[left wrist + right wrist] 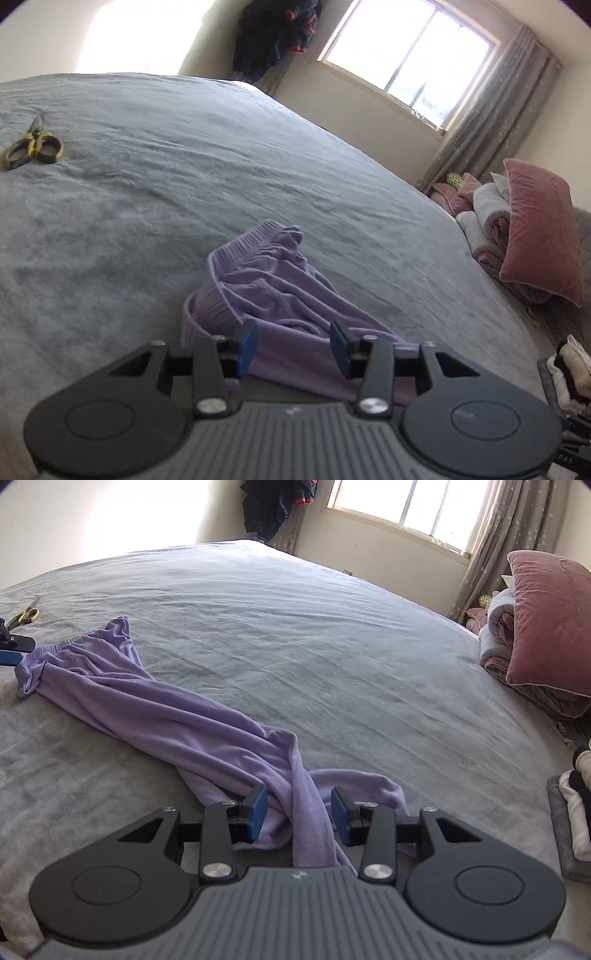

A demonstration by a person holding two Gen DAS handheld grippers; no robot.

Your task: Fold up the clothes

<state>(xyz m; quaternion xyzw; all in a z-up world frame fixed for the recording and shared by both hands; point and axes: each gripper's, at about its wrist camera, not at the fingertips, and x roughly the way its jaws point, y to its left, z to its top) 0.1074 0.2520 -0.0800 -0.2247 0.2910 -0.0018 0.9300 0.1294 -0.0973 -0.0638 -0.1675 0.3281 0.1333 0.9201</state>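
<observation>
There is one purple piece of clothing (166,709) on one big grey bed (332,646), and one pair of yellow scissors (31,146) at the left of the frame. At the right of the frame sits one pink pillow (550,627) by one rolled-up blanket (498,635). At the top there is one window (406,55), one grey curtain (491,110) and one dark bunch of clothes hanging (277,33).
</observation>
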